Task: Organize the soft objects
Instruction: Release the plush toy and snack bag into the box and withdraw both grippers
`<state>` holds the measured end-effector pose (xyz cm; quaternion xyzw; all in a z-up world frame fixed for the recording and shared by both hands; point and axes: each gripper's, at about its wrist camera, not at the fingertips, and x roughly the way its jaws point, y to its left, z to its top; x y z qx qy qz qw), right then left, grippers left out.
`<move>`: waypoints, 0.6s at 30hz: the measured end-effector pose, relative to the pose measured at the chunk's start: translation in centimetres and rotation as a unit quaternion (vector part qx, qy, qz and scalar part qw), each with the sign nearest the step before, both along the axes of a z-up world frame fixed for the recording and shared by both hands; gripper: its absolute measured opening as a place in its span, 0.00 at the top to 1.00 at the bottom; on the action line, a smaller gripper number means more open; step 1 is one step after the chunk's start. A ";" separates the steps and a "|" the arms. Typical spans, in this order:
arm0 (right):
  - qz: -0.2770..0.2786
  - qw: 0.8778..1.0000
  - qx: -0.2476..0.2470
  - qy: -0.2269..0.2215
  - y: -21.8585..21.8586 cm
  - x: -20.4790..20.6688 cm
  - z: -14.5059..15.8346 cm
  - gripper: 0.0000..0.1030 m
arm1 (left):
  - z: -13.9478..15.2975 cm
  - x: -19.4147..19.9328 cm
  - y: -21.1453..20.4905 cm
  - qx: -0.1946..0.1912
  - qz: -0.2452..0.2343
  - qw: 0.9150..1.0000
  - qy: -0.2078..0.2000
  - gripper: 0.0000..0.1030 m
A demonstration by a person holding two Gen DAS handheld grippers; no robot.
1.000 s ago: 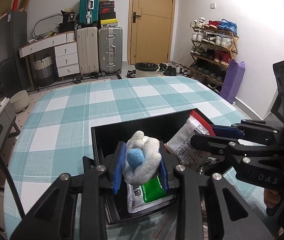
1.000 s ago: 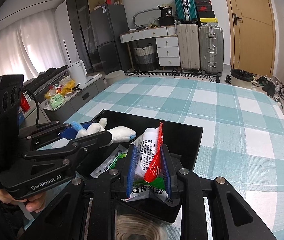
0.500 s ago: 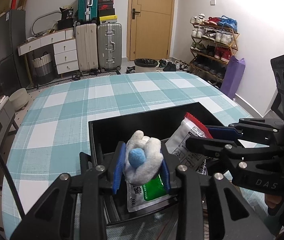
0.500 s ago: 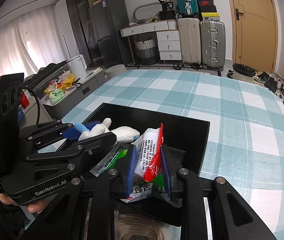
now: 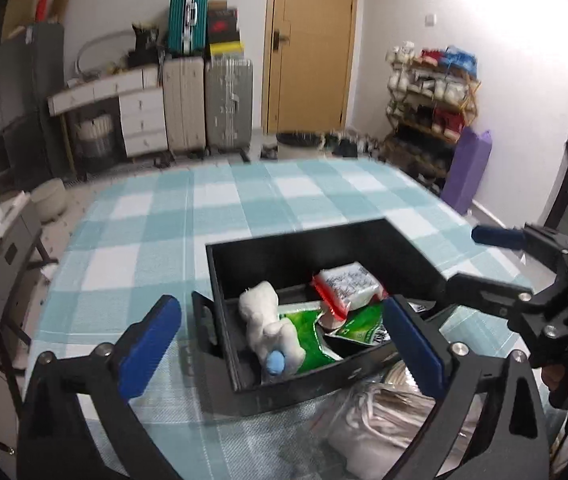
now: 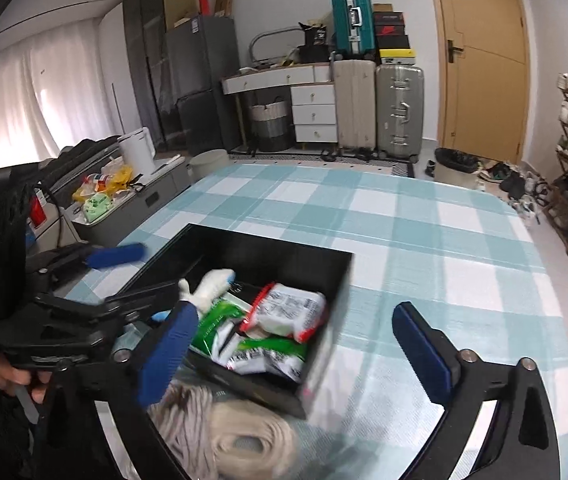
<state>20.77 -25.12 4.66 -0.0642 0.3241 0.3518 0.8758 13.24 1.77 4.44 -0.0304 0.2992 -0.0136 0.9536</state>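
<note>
Both jaws are opening: the left hand-held gripper [image 5: 279,324] and right hand-held gripper [image 6: 296,342] grip nothing (the plush toy [image 5: 269,328] and red-edged snack packet [image 6: 284,312] lie in the black bin [image 5: 316,248]).

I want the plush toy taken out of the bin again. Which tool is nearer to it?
Left. The left tool, jaws opening, straddles the plush toy lying in the black bin. The right tool opens above the red-edged packet, beside the toy.
</note>
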 end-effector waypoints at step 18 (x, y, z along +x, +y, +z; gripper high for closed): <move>-0.007 1.000 0.015 -0.018 -3.3 -6.0 1.4 0.01 | 0.1 -6.5 -0.2 0.019 0.001 1.000 -0.004 0.00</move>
